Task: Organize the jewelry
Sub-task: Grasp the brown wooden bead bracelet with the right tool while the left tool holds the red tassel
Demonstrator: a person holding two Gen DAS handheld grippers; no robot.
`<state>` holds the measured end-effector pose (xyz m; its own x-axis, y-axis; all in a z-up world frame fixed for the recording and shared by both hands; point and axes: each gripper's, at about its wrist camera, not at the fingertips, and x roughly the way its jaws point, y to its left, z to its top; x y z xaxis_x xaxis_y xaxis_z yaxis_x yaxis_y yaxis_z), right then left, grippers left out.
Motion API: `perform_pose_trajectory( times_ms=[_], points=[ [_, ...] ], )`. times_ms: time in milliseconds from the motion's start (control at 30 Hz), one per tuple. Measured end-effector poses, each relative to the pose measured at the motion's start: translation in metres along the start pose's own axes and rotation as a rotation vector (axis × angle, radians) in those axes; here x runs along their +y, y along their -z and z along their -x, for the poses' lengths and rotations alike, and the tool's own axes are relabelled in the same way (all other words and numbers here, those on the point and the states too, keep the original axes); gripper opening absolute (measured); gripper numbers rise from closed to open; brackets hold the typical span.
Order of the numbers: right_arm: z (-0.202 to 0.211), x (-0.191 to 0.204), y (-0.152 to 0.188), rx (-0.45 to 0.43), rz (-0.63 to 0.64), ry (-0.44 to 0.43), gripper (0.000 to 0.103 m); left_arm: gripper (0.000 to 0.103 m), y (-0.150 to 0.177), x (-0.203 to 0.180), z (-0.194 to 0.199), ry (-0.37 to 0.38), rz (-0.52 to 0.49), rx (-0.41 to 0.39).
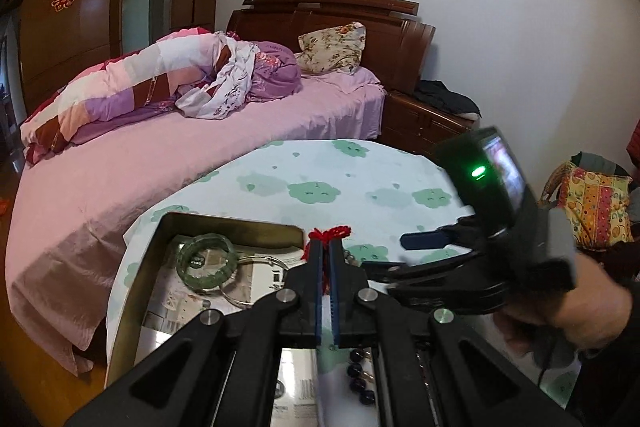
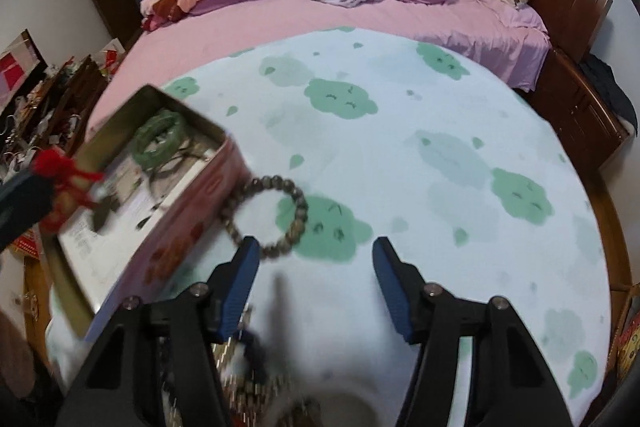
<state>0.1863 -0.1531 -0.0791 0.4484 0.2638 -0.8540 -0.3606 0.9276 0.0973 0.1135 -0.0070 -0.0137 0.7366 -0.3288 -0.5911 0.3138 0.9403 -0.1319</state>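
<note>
My left gripper (image 1: 326,247) is shut on a red cord (image 1: 329,234) above the open tin box (image 1: 136,279); it also shows in the right wrist view (image 2: 60,179), with a dark pendant (image 2: 102,213) hanging over the tin (image 2: 192,227). In the tin lie a green bangle (image 1: 206,259) and a thin metal bangle (image 1: 256,281). My right gripper (image 2: 316,251) is open and empty above the cloth, close behind a grey bead bracelet (image 2: 268,215) that lies beside the tin's wall. More beads and chains (image 2: 236,355) lie blurred under its left finger.
The round table has a white cloth with green clouds (image 2: 400,147). A pink bed (image 1: 120,163) with a rolled quilt stands right behind it. A wooden nightstand (image 1: 424,115) is at the far right. Cluttered shelves (image 2: 36,107) stand at the left.
</note>
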Motion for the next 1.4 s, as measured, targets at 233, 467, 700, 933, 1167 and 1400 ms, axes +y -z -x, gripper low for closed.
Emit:
perform_pose_trajectory(
  times_ms=[233, 467, 700, 933, 1167, 1400],
  points=[
    [-0.020, 0.013, 0.003, 0.017, 0.067, 0.059, 0.039, 0.001, -0.003, 0.011, -0.012, 0.006, 0.016, 0.010],
    [0.001, 0.020, 0.018, -0.014, 0.159, 0.095, 0.011, 0.001, -0.002, 0.011, -0.009, 0.007, 0.013, 0.007],
    [0.053, 0.013, 0.021, -0.125, 0.142, 0.081, 0.011, 0.001, -0.004, 0.014, 0.002, -0.008, 0.013, -0.009],
    [0.091, 0.031, 0.009, -0.216, 0.182, 0.074, 0.011, 0.001, -0.003, 0.023, 0.009, -0.039, 0.018, -0.019],
    [0.103, 0.064, -0.006, -0.274, 0.234, 0.018, 0.011, 0.001, 0.004, 0.046, 0.012, -0.077, 0.047, -0.012],
    [0.095, 0.089, -0.011, -0.287, 0.262, -0.038, 0.011, 0.001, 0.011, 0.064, 0.010, -0.107, 0.071, -0.002]
  ],
)
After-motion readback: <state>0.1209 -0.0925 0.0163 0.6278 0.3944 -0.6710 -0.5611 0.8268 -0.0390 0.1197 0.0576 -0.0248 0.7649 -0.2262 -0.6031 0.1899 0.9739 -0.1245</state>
